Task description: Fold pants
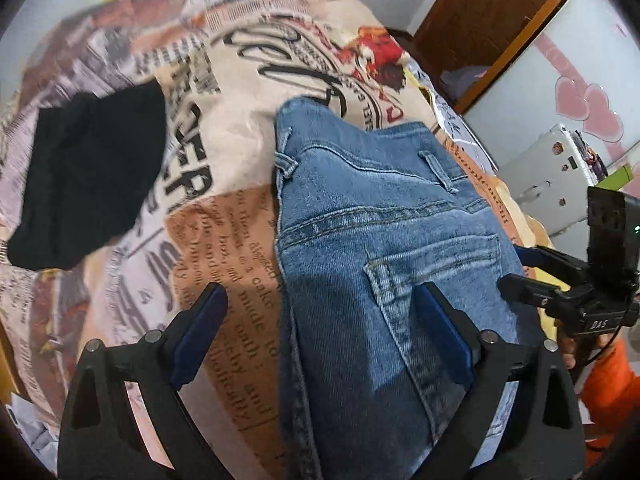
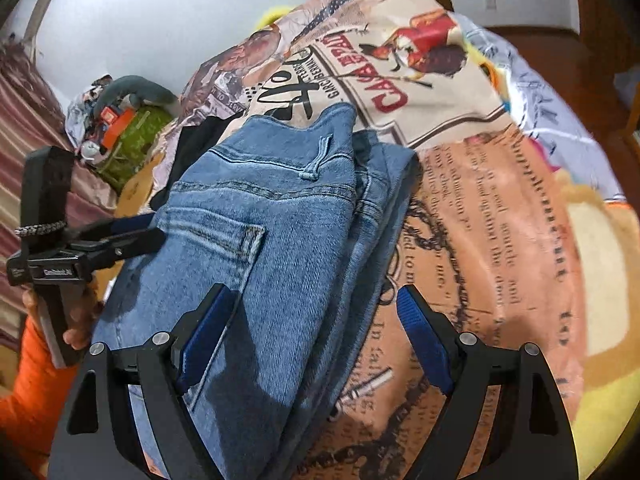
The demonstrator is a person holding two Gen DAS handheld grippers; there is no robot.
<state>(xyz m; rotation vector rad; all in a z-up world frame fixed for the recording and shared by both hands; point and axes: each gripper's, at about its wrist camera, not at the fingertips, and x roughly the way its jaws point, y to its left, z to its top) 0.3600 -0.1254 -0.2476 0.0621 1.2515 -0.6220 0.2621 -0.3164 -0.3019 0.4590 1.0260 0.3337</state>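
Blue-padded fingers [image 1: 200,332] of the left hand-held gripper [image 1: 324,328] stood wide apart at the bottom of the left wrist view, one over the printed bedspread [image 1: 224,152], the other over the folded jeans [image 1: 380,240]; nothing was pinched between them. The jeans lay on the bed in a thick blue stack, back pocket and belt loops facing up, waistband toward twelve o'clock. A black garment [image 1: 88,176] lay well apart at nine o'clock. At three o'clock the right hand-held gripper [image 1: 516,276] reached in at the denim's edge, held by a hand in an orange sleeve [image 1: 612,392].

From the right wrist view, the right hand-held gripper [image 2: 316,336] also had its jaws spread, straddling the stack's right edge without pressing it. The left one [image 2: 154,228] showed at nine o'clock, its tips just at the jeans' [image 2: 280,216] far side; whether they touched could not be told.
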